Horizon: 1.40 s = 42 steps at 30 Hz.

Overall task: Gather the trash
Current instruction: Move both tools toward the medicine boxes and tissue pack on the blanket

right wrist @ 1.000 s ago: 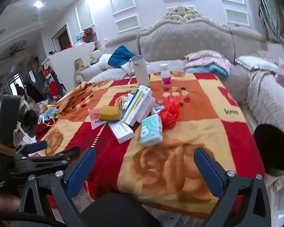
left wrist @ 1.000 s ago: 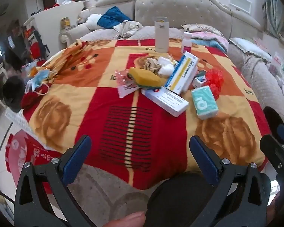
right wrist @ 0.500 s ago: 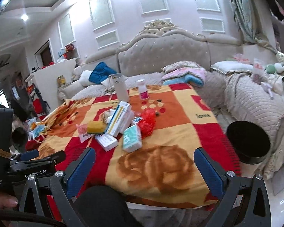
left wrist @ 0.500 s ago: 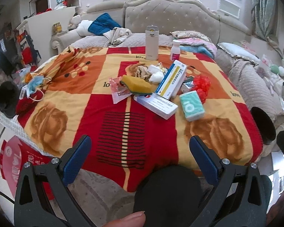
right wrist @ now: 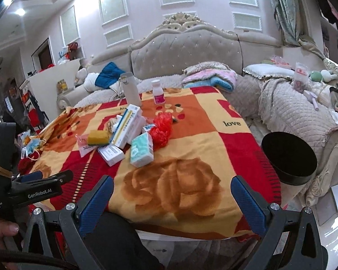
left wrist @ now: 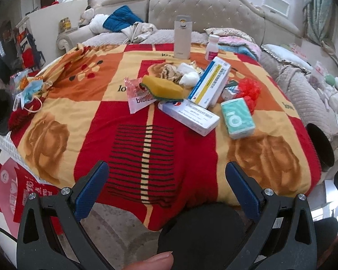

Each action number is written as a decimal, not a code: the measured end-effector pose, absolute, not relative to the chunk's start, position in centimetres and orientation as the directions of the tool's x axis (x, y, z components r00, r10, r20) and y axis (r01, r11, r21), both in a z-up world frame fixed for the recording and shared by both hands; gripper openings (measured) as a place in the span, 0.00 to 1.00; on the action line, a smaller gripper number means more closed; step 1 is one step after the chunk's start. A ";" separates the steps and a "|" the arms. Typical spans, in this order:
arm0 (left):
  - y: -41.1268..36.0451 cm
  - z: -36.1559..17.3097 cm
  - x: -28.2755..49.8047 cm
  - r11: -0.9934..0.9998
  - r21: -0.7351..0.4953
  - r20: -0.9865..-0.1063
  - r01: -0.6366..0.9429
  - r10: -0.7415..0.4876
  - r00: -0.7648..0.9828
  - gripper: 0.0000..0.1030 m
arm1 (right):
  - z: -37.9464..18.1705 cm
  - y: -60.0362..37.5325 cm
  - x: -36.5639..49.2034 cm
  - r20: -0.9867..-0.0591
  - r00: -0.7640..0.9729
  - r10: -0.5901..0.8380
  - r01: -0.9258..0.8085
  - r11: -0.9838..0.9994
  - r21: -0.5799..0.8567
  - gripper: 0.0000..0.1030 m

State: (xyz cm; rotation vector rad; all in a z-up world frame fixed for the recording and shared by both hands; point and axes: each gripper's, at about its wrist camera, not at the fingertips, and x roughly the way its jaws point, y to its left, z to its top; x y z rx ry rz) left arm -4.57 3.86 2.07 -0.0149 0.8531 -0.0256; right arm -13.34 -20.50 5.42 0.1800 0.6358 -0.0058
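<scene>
A surface (left wrist: 56,112) draped in a red, orange and yellow rose-patterned blanket is seen ahead of both tongs. A round black bin (right wrist: 288,157) is set just off its right edge. Near the middle of the blanket a heap of trash is gathered: a long white box with blue and yellow stripes (left wrist: 210,83), a flat white carton (left wrist: 189,115), a teal tissue pack (left wrist: 237,118), a yellow sponge (left wrist: 162,87) and a crumpled red plastic bag (left wrist: 250,90). The left tongs (left wrist: 166,184) and right tongs (right wrist: 172,195) are held wide apart, nothing gripped, short of the heap.
</scene>
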 end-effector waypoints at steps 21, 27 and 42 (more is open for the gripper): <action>4.2 -2.9 0.8 0.995 -0.092 -0.836 0.022 -0.090 0.542 1.00 | 3.5 -20.8 -9.1 -0.624 0.769 0.143 0.007 0.973 0.232 1.00; 5.3 -4.7 2.4 0.996 -0.086 -0.823 0.012 -0.078 0.563 1.00 | 2.1 -21.3 -7.1 -0.634 0.760 0.144 -0.023 0.981 0.195 1.00; 6.4 -4.7 8.5 0.992 -0.127 -0.843 0.005 -0.110 0.527 1.00 | -1.5 -17.2 3.9 -0.685 0.702 0.194 -0.144 0.981 0.130 1.00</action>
